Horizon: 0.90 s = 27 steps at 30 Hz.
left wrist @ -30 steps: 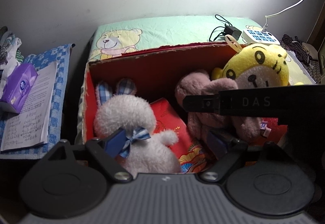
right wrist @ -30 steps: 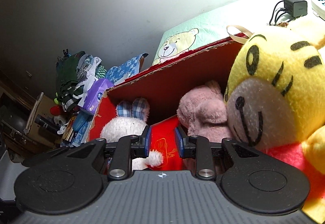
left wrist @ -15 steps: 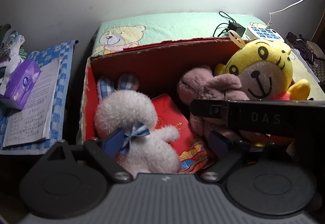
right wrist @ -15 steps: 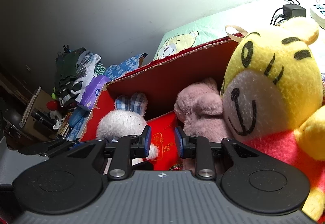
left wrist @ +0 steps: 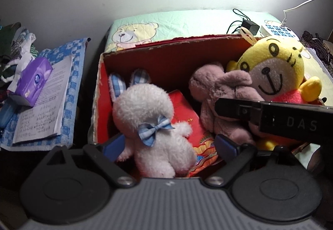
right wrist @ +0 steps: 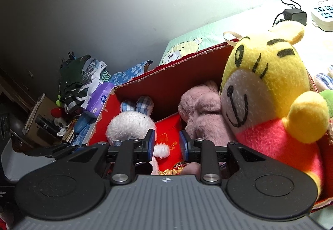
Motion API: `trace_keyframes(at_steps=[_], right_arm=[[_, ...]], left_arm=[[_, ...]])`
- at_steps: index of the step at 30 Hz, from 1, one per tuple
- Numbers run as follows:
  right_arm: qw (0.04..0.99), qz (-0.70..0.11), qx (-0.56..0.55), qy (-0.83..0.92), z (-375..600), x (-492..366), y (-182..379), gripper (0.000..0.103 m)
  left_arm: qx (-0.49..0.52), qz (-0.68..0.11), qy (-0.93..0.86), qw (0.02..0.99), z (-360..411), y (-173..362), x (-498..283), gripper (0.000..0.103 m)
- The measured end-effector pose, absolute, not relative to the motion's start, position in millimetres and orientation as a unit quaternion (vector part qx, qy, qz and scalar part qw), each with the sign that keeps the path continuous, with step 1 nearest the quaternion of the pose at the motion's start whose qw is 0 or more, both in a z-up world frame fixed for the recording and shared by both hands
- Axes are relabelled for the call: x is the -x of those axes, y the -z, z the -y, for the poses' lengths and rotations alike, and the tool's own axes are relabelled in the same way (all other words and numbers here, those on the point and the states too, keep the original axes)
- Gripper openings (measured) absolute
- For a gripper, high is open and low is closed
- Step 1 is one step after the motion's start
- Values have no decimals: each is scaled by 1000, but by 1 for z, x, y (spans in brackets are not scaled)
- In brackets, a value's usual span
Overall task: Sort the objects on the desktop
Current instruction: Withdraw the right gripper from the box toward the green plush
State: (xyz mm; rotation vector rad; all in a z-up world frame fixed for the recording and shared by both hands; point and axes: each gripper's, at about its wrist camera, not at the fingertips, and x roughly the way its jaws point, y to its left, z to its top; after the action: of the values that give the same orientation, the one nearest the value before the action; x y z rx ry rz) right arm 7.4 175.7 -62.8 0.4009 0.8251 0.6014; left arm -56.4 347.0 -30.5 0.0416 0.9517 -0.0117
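The left gripper (left wrist: 169,146) is being held with jaws wide apart around the white rabbit (left wrist: 154,125); soft and light, it is best squeezed at its body. The right gripper (right wrist: 165,144), jaws narrowly apart, is being held empty over the red box (right wrist: 166,84).

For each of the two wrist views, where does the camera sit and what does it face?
Left wrist: sits behind the open left tool, looking down into the red box at the white bunny; the right tool's black body crosses at right.
Right wrist: sits behind the right tool, low at the box's right end, facing left past the yellow tiger.
Shared: box, bunny, pink plush, tiger.
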Motion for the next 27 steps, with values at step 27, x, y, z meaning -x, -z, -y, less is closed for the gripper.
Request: trace_keyframes(at_steps=[27], right_arm=[[878,-332,-213,-271,-143,41,54,31]], left_arm=[[-67,-427,-34,901,-320,13,80,98]])
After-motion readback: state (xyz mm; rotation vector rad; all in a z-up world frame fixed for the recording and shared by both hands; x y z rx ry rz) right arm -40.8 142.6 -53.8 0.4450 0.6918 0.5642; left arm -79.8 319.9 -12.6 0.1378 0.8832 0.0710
